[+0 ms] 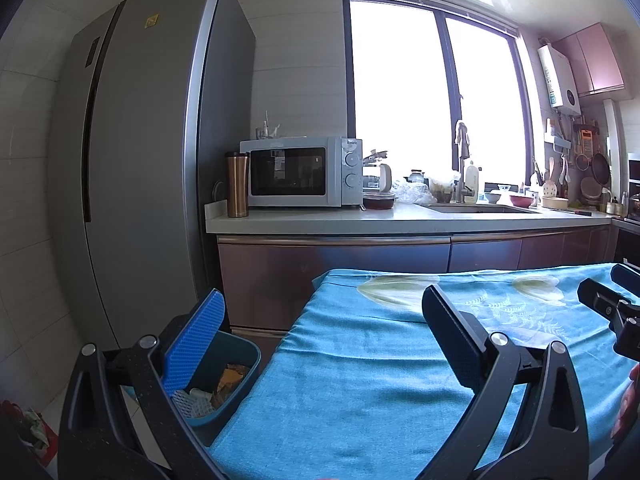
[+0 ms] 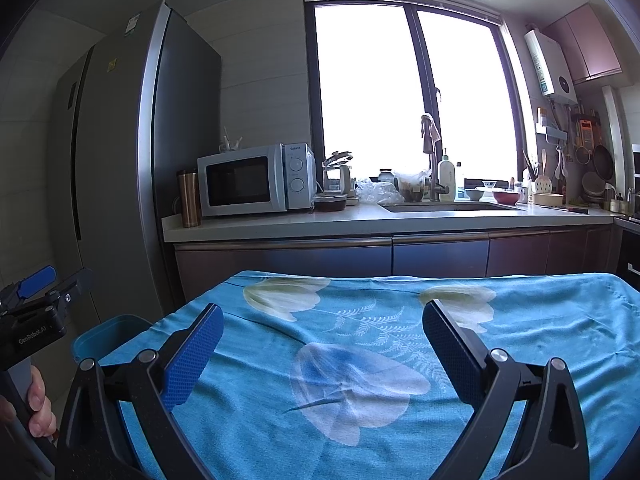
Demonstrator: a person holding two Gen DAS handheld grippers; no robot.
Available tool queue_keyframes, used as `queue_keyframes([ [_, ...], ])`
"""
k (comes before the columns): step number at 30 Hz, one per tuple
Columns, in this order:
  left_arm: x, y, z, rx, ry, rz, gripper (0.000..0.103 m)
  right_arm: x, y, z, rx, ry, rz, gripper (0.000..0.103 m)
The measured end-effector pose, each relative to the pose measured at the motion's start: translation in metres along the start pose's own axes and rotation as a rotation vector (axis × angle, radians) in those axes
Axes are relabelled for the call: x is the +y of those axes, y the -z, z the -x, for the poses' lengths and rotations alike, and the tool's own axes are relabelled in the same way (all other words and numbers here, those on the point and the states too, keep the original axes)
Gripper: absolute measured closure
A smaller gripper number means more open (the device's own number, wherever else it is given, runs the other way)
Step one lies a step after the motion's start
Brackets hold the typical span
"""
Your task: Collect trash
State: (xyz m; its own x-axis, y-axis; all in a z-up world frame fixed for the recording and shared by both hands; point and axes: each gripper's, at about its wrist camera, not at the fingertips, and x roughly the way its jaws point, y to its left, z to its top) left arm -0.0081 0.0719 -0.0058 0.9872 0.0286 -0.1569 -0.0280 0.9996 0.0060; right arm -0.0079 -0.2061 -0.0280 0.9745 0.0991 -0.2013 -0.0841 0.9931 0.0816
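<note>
Hovering over a table draped in a turquoise cloth printed with pale flowers (image 2: 360, 360), both pairs of black tongs with blue textured pads are spread wide and hold nothing. In the right wrist view the right gripper (image 2: 322, 344) sits above the middle of the cloth, its jaws far apart, with one large white bloom between them. At 9 o'clock of that view the left gripper (image 2: 38, 292) juts in from the frame edge, and a person's hand (image 2: 36, 404) wraps its grey handle at about 8 o'clock.

In the left wrist view the left gripper (image 1: 320, 328) straddles the table's left edge: its right finger is over the cloth, its left finger (image 1: 196, 344) over a dark teal plastic bin (image 1: 240, 396) that stands on the floor just beside the table, at 7 o'clock. Inside the bin lie the collected scraps (image 1: 228, 380): brownish crumpled paper, something white and netted, and a small pale piece; finer detail I cannot tell. The right gripper's tip shows at 3 o'clock of this view.

Beyond the table, at 12 o'clock, a pale counter (image 1: 400, 220) carries a white microwave oven (image 1: 300, 172) and a copper-coloured tumbler (image 1: 237, 184). A tall grey refrigerator (image 1: 152, 140) stands at 10 o'clock, and a bright window (image 1: 432, 92) sits above the sink.
</note>
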Motion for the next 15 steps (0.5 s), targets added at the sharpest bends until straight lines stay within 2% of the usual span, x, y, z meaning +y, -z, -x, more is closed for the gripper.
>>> queue_keyframes([
  [12,-0.0025,0.0011,-0.0028,0.0,0.018,-0.006,0.006,-0.0031,0.0013,-0.0007,-0.006,0.008,-0.008,0.007],
  [15,-0.0063,0.0008,-0.0091,0.033,0.052,-0.007,0.006,-0.0064,0.0025,-0.0015,-0.001,0.015,-0.011,0.007],
])
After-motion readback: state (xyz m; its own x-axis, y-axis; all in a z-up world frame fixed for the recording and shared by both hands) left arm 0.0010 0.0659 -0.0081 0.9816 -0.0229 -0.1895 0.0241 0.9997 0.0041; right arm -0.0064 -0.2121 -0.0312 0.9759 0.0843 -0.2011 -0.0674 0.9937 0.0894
